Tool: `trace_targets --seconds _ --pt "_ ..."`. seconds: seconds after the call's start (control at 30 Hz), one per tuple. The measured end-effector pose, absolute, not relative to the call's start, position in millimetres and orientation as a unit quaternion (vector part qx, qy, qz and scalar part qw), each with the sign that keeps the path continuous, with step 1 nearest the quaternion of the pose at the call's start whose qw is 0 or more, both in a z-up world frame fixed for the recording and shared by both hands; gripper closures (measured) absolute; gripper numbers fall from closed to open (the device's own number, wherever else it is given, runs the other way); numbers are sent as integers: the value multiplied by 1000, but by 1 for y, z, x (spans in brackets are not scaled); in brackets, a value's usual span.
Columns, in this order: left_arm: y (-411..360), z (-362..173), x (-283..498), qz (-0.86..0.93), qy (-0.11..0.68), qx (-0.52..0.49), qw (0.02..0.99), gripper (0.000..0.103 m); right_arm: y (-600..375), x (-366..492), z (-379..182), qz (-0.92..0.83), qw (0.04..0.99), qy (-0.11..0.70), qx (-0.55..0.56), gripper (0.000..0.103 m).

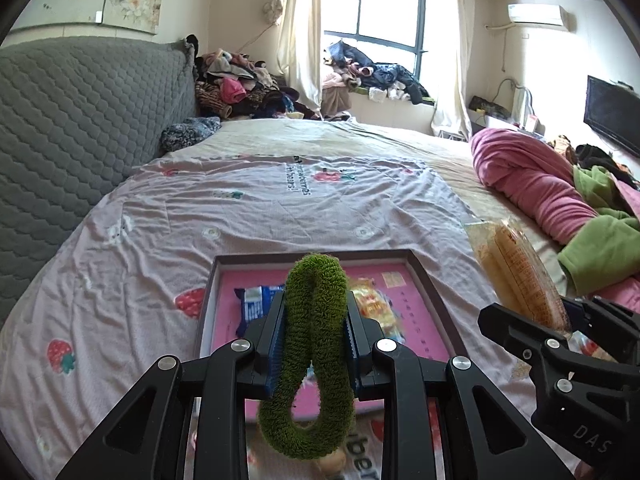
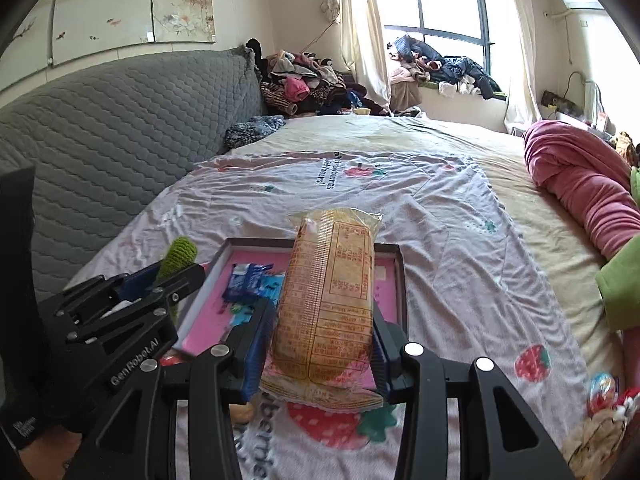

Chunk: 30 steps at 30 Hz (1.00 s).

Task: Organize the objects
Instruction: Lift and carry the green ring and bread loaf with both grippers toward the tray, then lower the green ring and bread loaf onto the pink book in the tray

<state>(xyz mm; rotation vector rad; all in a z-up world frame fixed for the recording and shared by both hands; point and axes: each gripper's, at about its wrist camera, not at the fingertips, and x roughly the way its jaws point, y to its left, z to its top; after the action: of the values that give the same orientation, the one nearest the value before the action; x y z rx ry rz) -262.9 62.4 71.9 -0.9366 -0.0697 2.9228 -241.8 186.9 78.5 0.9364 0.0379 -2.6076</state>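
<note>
My left gripper (image 1: 315, 332) is shut on a fuzzy green hair scrunchie (image 1: 314, 344), held above the near end of a shallow dark-rimmed box with a pink floor (image 1: 422, 276). In the box lie a blue snack packet (image 1: 256, 300) and a yellow-orange packet (image 1: 374, 304). My right gripper (image 2: 322, 340) is shut on a clear-wrapped yellow bread packet (image 2: 328, 300), upright over the same box (image 2: 400, 280). Each gripper shows in the other's view: the right gripper (image 1: 532, 316) with its bread packet (image 1: 516, 276) at the right, the left gripper (image 2: 168, 276) with the scrunchie (image 2: 180, 256) at the left.
The box rests on a strawberry-print sheet (image 1: 120, 280) over a wide bed. A grey quilted headboard (image 1: 80, 120) runs along the left. Pink and green bedding (image 1: 540, 184) is heaped on the right. A small colourful packet (image 2: 602, 392) lies near the right edge; clothes piles (image 1: 240, 88) sit far back.
</note>
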Motion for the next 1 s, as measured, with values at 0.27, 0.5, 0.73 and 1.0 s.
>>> trace_targets --seconds 0.27,0.5,0.73,1.0 --pt "55 40 -292 950 -36 -309 30 77 179 -267 54 -927 176 7 330 59" --pt "58 8 -309 946 -37 -321 35 77 177 -274 33 -928 174 20 330 59" --pt "64 -10 -321 945 -31 -325 40 77 182 -281 16 -928 168 23 333 59" --pt "62 -24 -329 941 -37 -334 47 77 190 -295 -1 -921 162 14 353 59"
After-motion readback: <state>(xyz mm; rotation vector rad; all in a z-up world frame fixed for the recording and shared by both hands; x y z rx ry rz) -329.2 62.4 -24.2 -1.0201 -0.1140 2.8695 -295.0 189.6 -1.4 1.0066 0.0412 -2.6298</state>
